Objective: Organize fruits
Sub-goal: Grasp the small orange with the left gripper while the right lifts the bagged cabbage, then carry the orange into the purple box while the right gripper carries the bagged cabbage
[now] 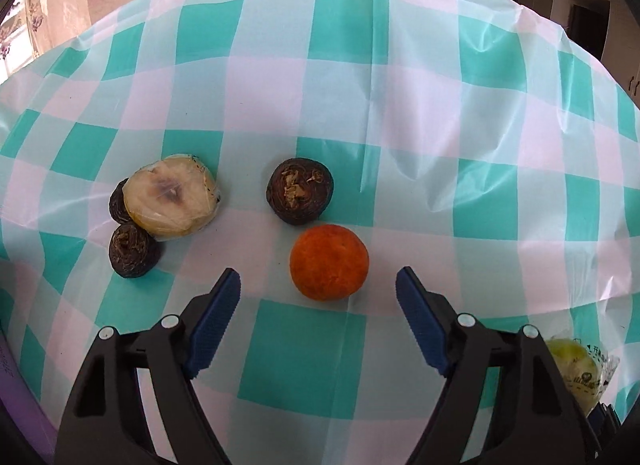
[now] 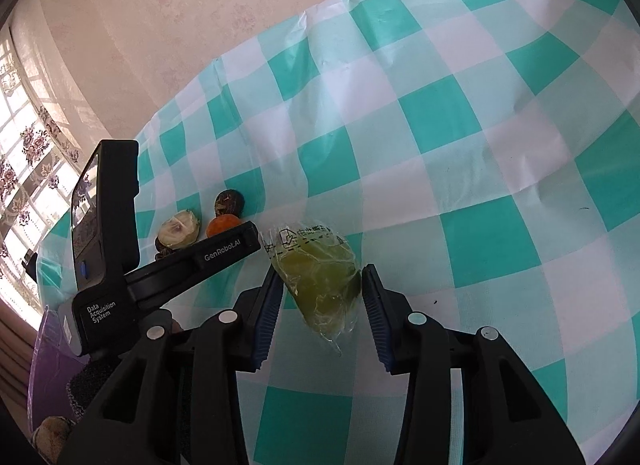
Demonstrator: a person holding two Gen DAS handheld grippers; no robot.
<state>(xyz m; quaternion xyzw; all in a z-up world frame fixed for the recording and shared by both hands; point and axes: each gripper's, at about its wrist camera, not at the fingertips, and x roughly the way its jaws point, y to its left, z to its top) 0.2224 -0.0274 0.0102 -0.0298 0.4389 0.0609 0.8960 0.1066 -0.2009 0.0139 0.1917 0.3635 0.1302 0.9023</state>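
The wrapped green fruit (image 2: 320, 277) sat between the pads of the right hand-held gripper (image 2: 320, 285), which pinched it or nearly so; contact under the film was hard to judge. Its long axis ran along the fingers. The orange fruit (image 1: 329, 262) lay on the checked worktop (image 1: 440, 105), just ahead of the spread, empty left hand-held gripper (image 1: 318, 285). Dark fruits (image 1: 300, 191) and a wrapped pale fruit (image 1: 172, 195) lay beyond.

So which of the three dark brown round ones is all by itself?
The dark fruit just behind the orange fruit sits alone. The other two huddle against the wrapped pale slice.
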